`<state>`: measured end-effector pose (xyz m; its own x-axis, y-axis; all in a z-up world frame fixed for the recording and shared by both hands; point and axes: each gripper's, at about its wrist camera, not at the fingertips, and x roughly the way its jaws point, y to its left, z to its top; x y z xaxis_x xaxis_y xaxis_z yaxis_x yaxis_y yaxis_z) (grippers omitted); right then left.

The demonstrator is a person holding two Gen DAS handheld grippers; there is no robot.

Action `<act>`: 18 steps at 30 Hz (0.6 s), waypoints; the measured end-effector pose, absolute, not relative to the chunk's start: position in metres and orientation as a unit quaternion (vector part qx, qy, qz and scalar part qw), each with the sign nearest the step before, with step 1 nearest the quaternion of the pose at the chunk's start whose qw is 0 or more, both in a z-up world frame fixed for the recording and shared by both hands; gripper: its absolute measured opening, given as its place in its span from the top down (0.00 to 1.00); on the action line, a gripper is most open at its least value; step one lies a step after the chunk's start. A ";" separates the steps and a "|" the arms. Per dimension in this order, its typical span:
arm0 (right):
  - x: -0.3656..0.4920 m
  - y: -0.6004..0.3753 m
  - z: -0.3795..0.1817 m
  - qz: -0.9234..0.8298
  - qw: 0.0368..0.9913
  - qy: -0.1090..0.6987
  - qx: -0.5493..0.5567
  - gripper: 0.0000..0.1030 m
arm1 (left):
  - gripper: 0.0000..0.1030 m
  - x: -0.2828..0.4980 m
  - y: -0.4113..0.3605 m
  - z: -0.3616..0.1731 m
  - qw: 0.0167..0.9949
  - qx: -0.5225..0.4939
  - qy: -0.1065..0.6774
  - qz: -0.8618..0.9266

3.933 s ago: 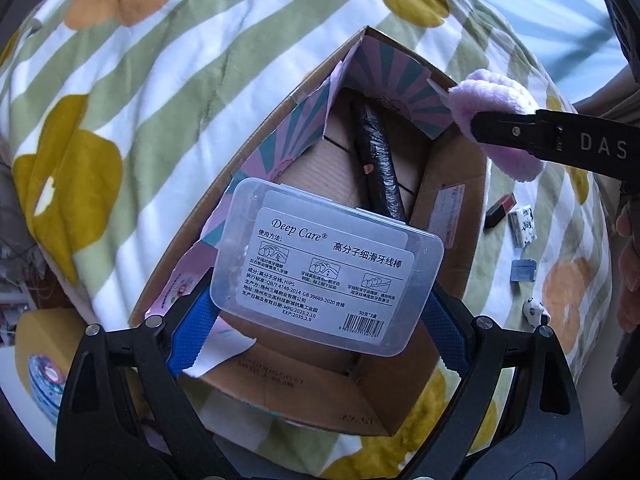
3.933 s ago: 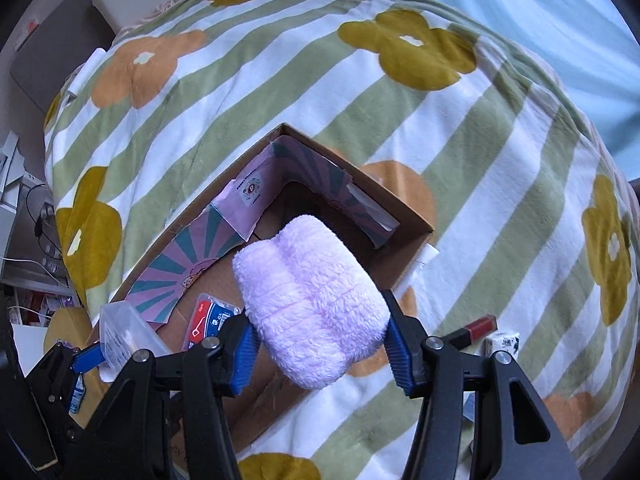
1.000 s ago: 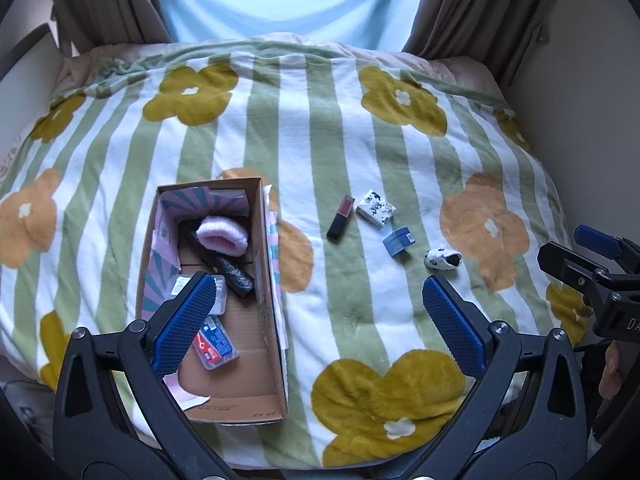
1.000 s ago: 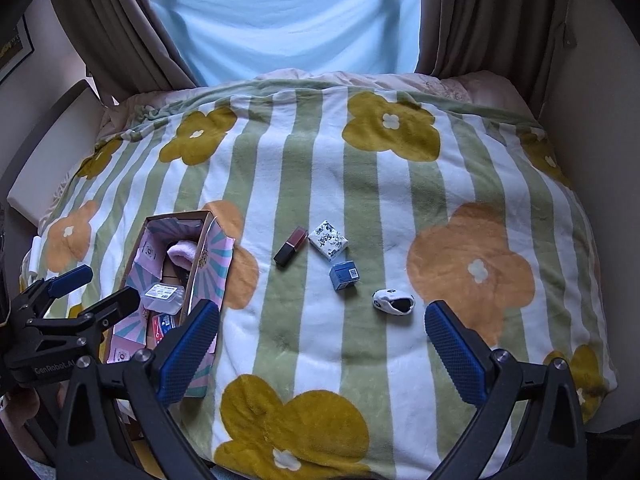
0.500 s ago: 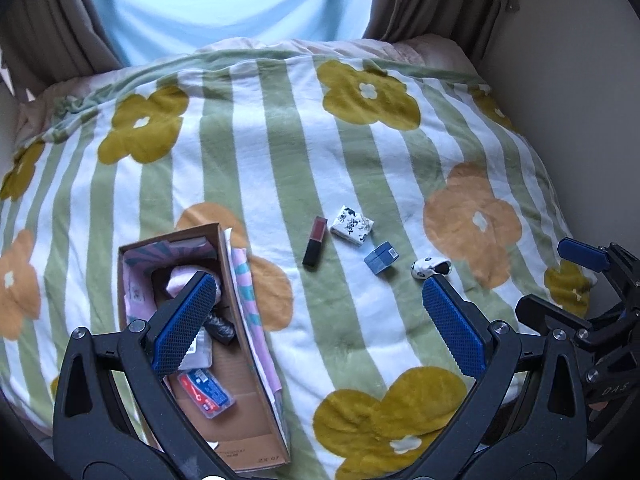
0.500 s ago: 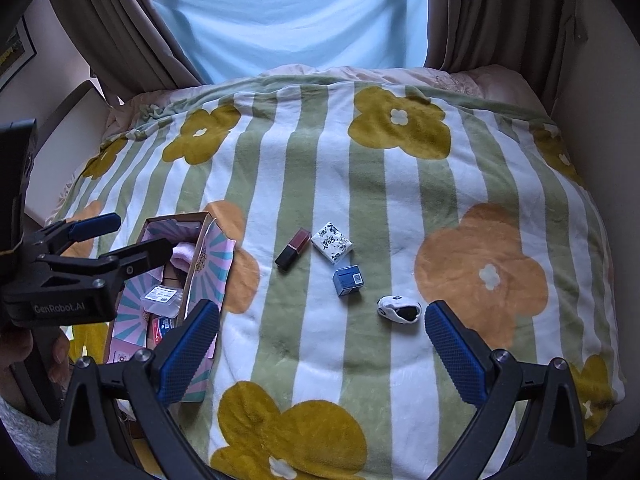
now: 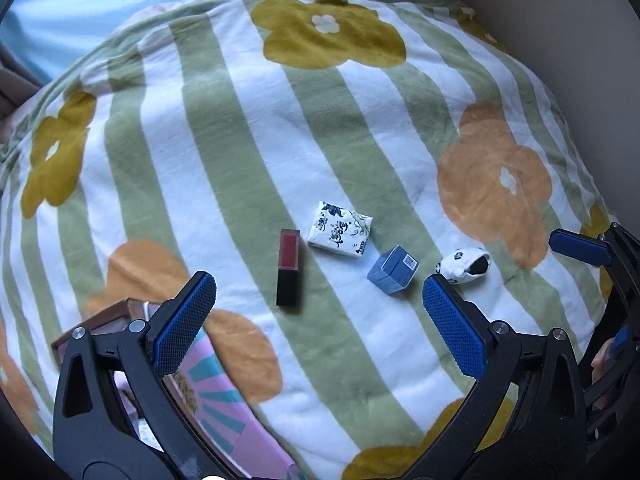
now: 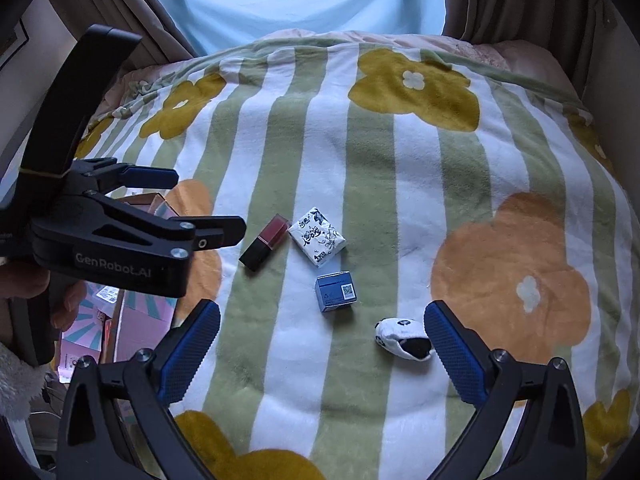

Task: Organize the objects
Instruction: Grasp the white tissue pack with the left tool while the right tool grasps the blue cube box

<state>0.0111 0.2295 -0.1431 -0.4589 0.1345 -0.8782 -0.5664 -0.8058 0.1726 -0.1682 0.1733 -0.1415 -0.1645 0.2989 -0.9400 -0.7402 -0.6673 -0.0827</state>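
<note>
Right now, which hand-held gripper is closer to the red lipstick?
Left. The left hand-held gripper hovers just beside the red lipstick; the right hand-held gripper sits farther back, nearer the little sock.

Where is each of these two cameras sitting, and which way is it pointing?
Left wrist: on the left gripper, looking forward over the blanket; its blue pads frame a lipstick; the right gripper shows at the edge.
Right wrist: on the right gripper, facing the window; the left gripper and a hand show.
Shared: lipstick, tissue pack, blue box, cardboard box.
</note>
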 end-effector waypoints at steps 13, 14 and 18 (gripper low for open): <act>-0.018 0.266 -0.234 0.815 0.159 0.273 -0.485 0.23 | 0.04 -0.203 0.238 -0.238 0.397 -0.578 0.258 0.664; -0.020 0.267 -0.240 0.814 0.157 0.276 -0.486 0.24 | 0.07 -0.204 0.239 -0.243 0.399 -0.583 0.259 0.659; -0.028 0.268 -0.254 0.814 0.156 0.268 -0.491 0.27 | 0.11 -0.205 0.245 -0.258 0.406 -0.588 0.265 0.648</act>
<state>-0.0278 0.2679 -0.2542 -0.4693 -0.0094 -0.8830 -0.5169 -0.8078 0.2833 -0.2052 0.2448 -0.2578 0.0209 0.2156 -0.9763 -0.8375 -0.5295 -0.1348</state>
